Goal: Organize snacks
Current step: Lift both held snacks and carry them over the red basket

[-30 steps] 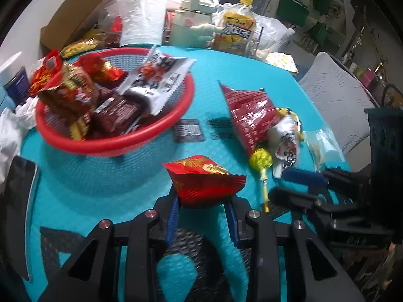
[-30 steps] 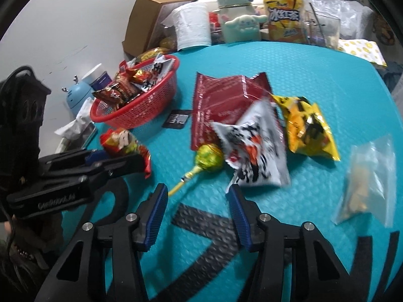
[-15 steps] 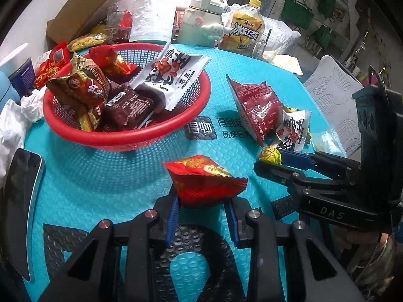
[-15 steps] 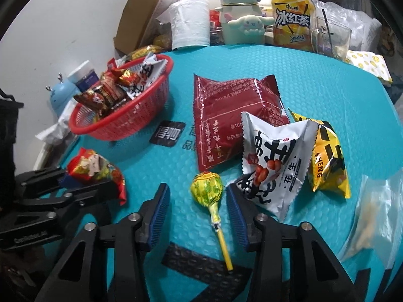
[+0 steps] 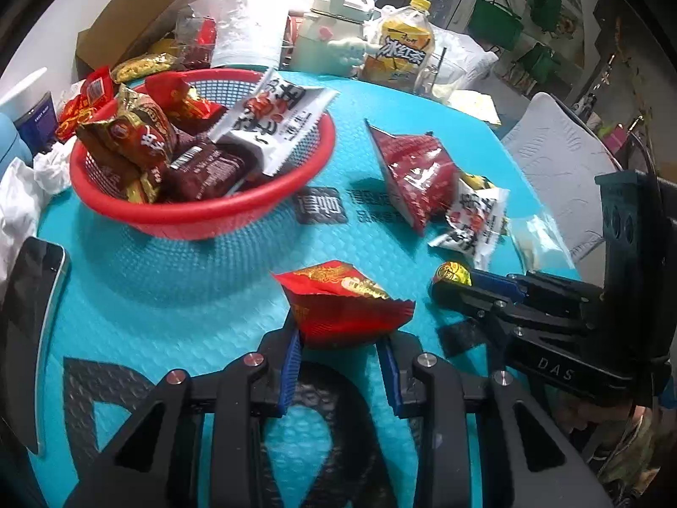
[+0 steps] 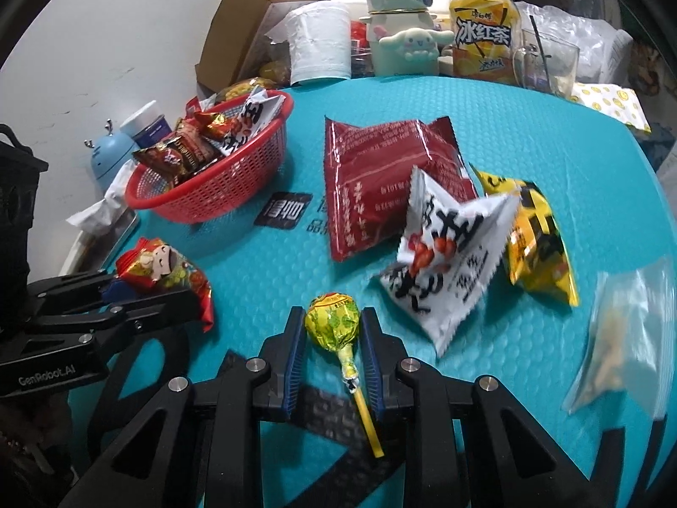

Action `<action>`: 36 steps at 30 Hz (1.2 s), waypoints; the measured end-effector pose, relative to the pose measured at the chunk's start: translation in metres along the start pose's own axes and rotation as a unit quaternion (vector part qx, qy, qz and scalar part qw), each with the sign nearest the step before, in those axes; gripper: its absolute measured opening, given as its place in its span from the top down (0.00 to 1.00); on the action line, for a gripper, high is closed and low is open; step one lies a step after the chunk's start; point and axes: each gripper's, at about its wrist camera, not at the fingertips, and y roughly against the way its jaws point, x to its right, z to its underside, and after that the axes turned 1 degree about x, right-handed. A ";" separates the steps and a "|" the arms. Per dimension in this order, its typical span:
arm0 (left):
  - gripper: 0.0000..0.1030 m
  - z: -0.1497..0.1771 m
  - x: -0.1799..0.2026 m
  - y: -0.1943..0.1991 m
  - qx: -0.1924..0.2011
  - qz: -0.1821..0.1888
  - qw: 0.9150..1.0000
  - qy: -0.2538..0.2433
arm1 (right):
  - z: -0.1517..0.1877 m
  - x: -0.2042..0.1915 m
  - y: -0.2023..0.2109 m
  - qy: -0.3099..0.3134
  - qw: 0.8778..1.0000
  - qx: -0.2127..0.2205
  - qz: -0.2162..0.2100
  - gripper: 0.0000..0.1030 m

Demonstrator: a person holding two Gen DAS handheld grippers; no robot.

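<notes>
A teal bubble-textured mat [image 6: 486,127] covers the table, printed with a black logo patch [image 6: 284,211] that serves as the landmark here. Nearest the cameras, on the near side of the patch, the left gripper [image 5: 340,338] is clamped on a small red snack packet [image 5: 342,309], its blue-padded fingers [image 5: 290,364] pressing both sides of the wrapper above the mat. To the right of that, the right gripper [image 6: 332,338] has its pads closed against the wrapped head of a yellow lollipop [image 6: 334,321], whose stick trails back between the fingers; whether the candy is off the mat cannot be told. Right of the patch lie a white peanut packet [image 6: 448,254], a large dark red packet [image 6: 381,186] and, beyond them, a yellow snack bag [image 6: 537,237], with a clear plastic bag [image 6: 622,338] at the mat's right edge. Just left of and behind the patch stands the red basket [image 5: 203,211], already piled with wrapped snacks. Farther back, past the mat's far edge, are a roll of tissue [image 6: 319,42], a cream kettle [image 6: 397,38], an iced tea bottle [image 6: 484,29] and a cardboard box [image 6: 249,25].
</notes>
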 end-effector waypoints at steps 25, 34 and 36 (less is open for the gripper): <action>0.69 0.025 0.044 0.036 0.019 0.022 0.999 -0.034 | 0.038 -0.015 0.061 -0.006 0.999 0.035 -0.029 0.75; 0.69 0.025 0.051 0.063 0.054 0.019 0.998 -0.041 | 0.039 -0.030 0.087 0.006 0.997 0.062 -0.046 0.75; 0.69 0.024 0.050 0.070 0.064 0.018 0.997 -0.040 | 0.037 -0.035 0.093 0.013 0.996 0.070 -0.046 0.75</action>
